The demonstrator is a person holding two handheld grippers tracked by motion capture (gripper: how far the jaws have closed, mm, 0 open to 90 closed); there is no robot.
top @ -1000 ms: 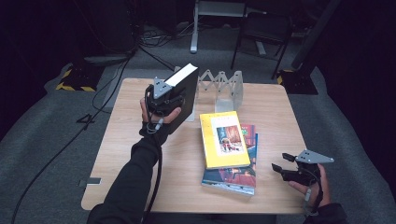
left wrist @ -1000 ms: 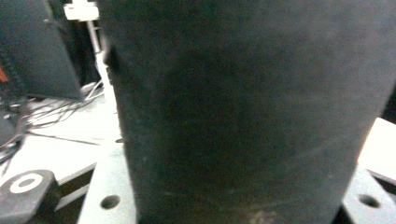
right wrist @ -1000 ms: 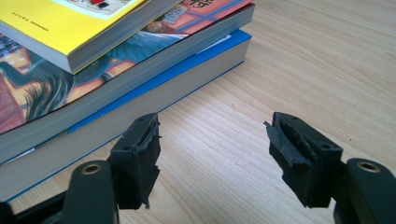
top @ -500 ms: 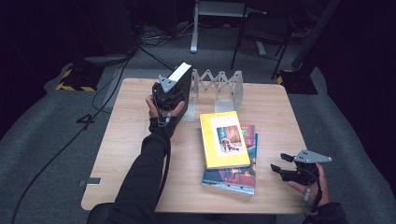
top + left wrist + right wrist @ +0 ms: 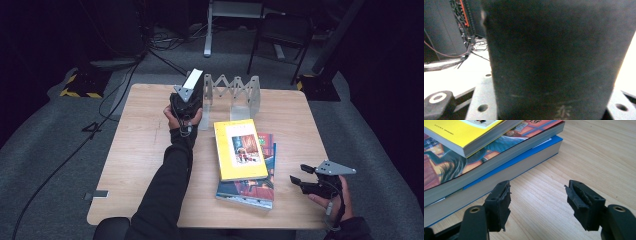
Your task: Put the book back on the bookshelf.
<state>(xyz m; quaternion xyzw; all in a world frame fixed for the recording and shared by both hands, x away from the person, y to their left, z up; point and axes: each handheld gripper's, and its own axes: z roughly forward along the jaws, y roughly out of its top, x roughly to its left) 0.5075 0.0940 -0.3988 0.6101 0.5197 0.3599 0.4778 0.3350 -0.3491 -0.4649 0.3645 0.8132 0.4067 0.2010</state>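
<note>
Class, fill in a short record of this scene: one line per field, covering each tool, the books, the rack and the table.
left tool: shut on black book, held upright at the rack's left end
right tool: open, holding nothing, beside the stack
book stack: three books lying flat, yellow book on top
rack: metal accordion book rack, at the table's far edge
table: light wood

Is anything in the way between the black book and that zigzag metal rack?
Nothing visible is. The left gripper holds the black book upright right at the left end of the metal rack. The stack of books lies nearer the person, and the right gripper waits open beside it.
</note>
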